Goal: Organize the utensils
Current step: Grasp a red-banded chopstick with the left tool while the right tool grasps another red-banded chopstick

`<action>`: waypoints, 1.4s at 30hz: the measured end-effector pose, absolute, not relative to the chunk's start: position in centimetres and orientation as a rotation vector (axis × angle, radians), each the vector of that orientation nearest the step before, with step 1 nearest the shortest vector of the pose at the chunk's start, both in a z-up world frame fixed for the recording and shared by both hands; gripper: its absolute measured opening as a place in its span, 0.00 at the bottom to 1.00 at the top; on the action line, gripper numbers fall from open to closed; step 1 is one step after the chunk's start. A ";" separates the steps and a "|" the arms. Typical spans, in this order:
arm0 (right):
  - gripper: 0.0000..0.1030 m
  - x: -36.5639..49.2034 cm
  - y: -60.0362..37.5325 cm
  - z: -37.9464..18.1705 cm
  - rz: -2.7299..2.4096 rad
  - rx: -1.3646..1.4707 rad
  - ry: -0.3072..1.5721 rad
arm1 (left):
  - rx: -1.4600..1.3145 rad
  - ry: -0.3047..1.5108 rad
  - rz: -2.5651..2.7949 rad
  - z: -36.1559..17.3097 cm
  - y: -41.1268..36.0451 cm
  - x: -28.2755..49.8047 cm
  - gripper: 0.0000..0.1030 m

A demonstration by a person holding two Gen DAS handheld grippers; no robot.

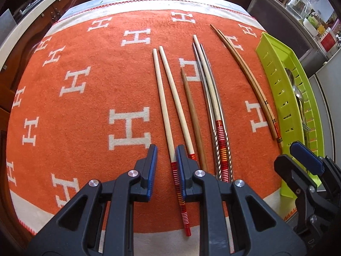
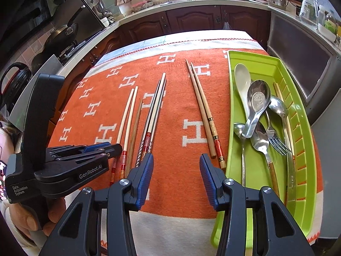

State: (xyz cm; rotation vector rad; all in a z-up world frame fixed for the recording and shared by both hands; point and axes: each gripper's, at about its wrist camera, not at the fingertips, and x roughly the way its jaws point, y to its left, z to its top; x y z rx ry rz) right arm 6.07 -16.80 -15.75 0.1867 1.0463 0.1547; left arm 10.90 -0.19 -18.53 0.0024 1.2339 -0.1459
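The left gripper [image 1: 166, 164] points steeply down over the near edge of the bench, its jaws narrowly parted around the banded end of one pale chopstick [image 1: 168, 115]; the right pad sits against the stick while a clear gap shows at the other pad, so I judge this a lining-up for a pick and not yet a clamp. The stick lies in a loose row with its partner [image 1: 158, 98], a darker brown stick [image 1: 192, 115], a bundle of metal and pale chopsticks [image 1: 210, 104] and a brown pair [image 1: 247, 79] nearer the right edge, all laid lengthwise on the orange cloth [image 1: 85, 111], probably so each can be taken by its handle end and sorted. The right gripper [image 2: 177, 179] hovers about half open over bare cloth between the bundle and the brown pair, holding nothing, likely waiting beside the green tray [image 2: 234, 59] at the right edge. Only the right wrist view shows the tray's contents: a white spoon [image 2: 243, 79], metal spoons [image 2: 257, 98], a fork [image 2: 277, 143] and a chopstick already lying along the slotted wall; it also shows the person's hand [image 2: 32, 217] under the left gripper. Only the left wrist view shows how the stick sits between the jaws.
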 end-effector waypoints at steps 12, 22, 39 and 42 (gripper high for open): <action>0.44 6.7 -13.1 -14.6 0.272 0.074 1.018 | -0.140 1.222 -0.131 -18.4 4.5 10.3 0.03; 0.34 8.6 -6.9 -15.3 0.432 -0.026 0.976 | -0.207 1.181 -0.072 -17.1 9.2 9.4 0.03; 0.27 11.3 -3.6 -20.1 0.328 -0.113 1.092 | -0.284 1.171 -0.044 -17.9 12.9 8.8 0.03; 0.21 11.1 -2.5 -20.3 0.282 -0.175 1.062 | -0.288 1.168 -0.042 -17.9 13.1 8.7 0.03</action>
